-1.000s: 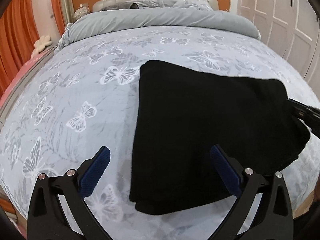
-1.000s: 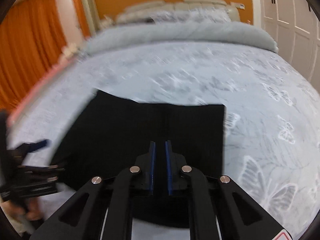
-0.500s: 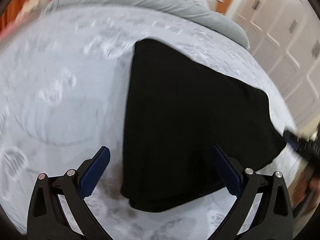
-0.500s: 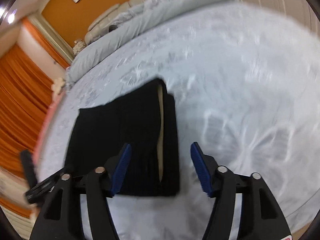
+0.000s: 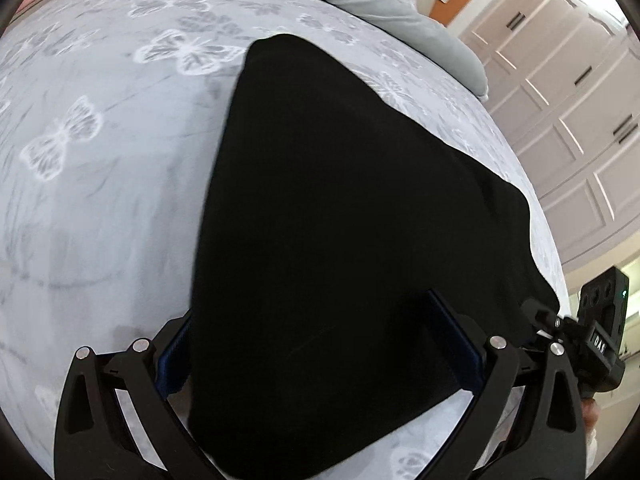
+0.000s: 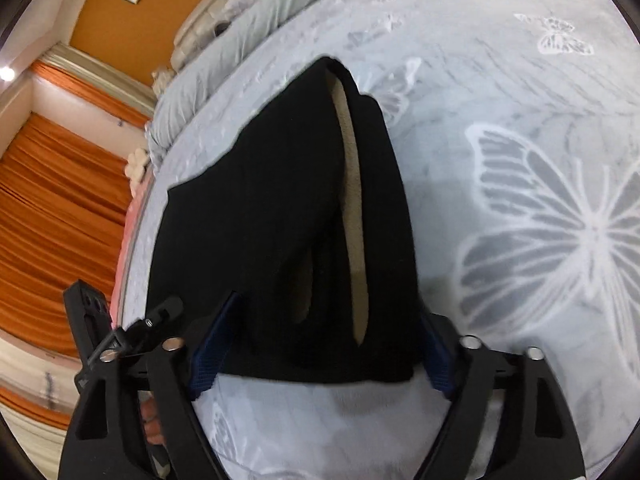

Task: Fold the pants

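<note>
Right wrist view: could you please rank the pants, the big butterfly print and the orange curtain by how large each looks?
1. Pants, largest.
2. Butterfly print.
3. Curtain, cut off by the frame edge and much farther away, so its rank is unsure.

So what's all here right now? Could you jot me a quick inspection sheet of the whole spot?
Surface: bed with a pale grey butterfly-print cover.
Job's things: black pants lying folded on the bed; tan lining shows along one edge.
Clutter: nothing seen.
Grippers: left gripper open, jaws straddling the near end of the pants; right gripper astride the other end, jaws closing, pads not seen pressing the cloth.
Cables: nothing seen.
Surroundings: rolled grey duvet, orange curtains, orange wall, white wardrobe doors.
</note>
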A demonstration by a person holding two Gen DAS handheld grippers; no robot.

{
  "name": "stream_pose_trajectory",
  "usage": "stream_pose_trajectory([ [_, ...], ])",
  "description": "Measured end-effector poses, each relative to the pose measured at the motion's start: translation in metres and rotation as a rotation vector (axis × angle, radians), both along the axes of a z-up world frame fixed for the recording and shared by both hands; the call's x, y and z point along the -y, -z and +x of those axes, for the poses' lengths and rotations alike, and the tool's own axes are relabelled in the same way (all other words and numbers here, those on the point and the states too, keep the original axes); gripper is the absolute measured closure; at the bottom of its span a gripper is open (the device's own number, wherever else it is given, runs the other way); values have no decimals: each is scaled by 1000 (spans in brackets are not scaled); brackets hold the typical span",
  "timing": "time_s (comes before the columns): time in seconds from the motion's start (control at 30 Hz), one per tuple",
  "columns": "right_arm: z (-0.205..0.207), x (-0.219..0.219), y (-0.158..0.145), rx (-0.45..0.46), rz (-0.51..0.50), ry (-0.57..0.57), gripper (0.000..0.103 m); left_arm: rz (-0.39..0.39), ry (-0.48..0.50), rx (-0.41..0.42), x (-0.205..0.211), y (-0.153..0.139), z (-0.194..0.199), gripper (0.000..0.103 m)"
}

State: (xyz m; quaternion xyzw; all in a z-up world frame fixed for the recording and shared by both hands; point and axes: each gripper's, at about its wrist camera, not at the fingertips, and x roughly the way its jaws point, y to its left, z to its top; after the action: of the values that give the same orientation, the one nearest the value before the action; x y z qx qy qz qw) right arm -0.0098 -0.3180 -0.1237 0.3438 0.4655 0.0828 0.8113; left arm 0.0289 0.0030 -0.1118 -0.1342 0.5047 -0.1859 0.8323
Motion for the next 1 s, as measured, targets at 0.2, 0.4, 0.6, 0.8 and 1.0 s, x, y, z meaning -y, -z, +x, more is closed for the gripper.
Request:
stream_pose_trajectory([
  [0.2,-12,-10,-40,117,32,-48,69,-96,-1,27,-25,-26,-4,66],
  [0.4,-53,-24,-61,149,59,-133,63,-82,3,52,-46,-58,-52,65],
  [0.6,-90,0,-21,-19,5,-17,46,4,-81,-18,-59,-28,-80,40],
  [0.8,-77,-19,-103,204,-374,-64,42,284,-120,320,-34,-101,-87,7],
  [1.0,14,-46,-66,112,-528,-146,35,370,-75,320,2,-82,-48,7],
])
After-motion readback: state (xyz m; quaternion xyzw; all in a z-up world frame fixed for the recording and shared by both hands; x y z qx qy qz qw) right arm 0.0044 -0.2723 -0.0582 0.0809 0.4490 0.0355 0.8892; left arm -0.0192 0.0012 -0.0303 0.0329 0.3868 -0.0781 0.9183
